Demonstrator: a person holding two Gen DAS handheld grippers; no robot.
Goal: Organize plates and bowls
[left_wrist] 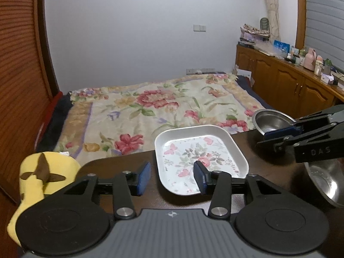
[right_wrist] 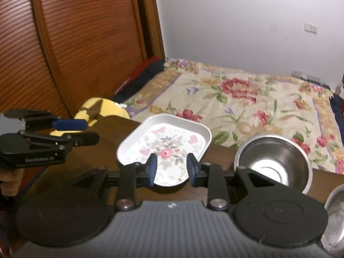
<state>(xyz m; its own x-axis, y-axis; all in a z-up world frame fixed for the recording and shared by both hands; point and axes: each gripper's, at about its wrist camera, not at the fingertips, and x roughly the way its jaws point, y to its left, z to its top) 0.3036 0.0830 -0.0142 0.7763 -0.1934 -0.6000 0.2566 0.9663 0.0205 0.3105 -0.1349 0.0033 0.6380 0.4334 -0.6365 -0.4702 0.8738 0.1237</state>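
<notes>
A white rectangular tray with a flower print [left_wrist: 200, 157] [right_wrist: 167, 142] lies on the dark wooden table [left_wrist: 120, 165]. My left gripper [left_wrist: 172, 178] hovers open at its near left corner, with one blue pad over the tray and nothing gripped. From the near side my right gripper [right_wrist: 172, 169] hangs over the tray's near end, open and empty too. A steel bowl [left_wrist: 271, 120] [right_wrist: 273, 161] stands right of the tray. A second steel bowl [left_wrist: 326, 182] [right_wrist: 335, 215] sits nearer, at the right edge. Each gripper shows in the other's view: right gripper [left_wrist: 266, 138], left gripper [right_wrist: 90, 132].
A yellow plate-like thing [left_wrist: 43, 172] [right_wrist: 103, 109] lies at the table's left end. Beyond the far table edge is a bed with a floral blanket [left_wrist: 150, 107]. A wooden cabinet [left_wrist: 290, 81] with small items runs along the right wall; a slatted wooden door [right_wrist: 64, 43] stands left.
</notes>
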